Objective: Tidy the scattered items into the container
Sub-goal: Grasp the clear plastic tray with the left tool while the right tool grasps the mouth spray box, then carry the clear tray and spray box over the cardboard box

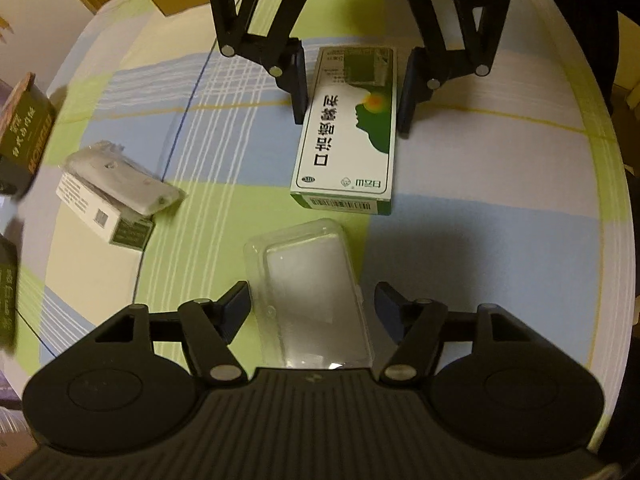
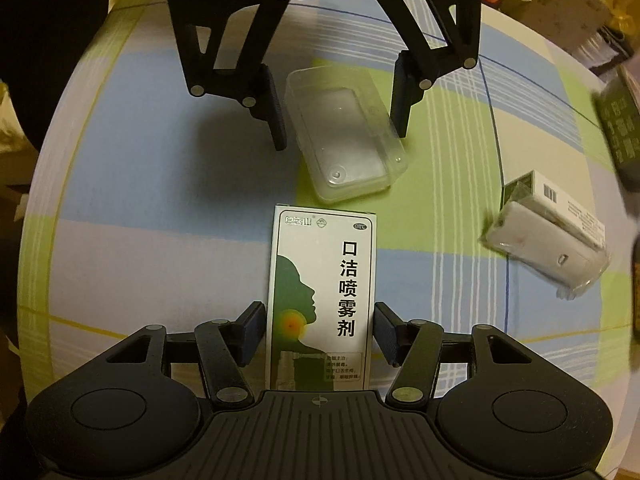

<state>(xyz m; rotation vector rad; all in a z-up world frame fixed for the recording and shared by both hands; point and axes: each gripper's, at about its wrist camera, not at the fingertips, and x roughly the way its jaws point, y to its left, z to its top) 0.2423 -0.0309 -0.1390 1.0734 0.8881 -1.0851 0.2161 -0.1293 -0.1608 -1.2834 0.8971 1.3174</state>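
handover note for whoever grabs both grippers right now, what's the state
Left gripper: open, jaws either side of the clear plastic case, not closed on it.
Right gripper: open, jaws flanking the green-and-white spray box, not gripping.
A bagged white item leans on a small white box off to the side, on the checked cloth.
Done: nothing visibly put away; no container clearly identified.
Left: grip, carry and place all items.

Surface (image 1: 500, 240) covered in blue-green-white plaid cloth. On it: green-white spray box (image 1: 348, 132), clear plastic case (image 1: 316, 292) just beside it, wrapped white item (image 1: 124, 180) leaning on small carton (image 1: 100, 212).
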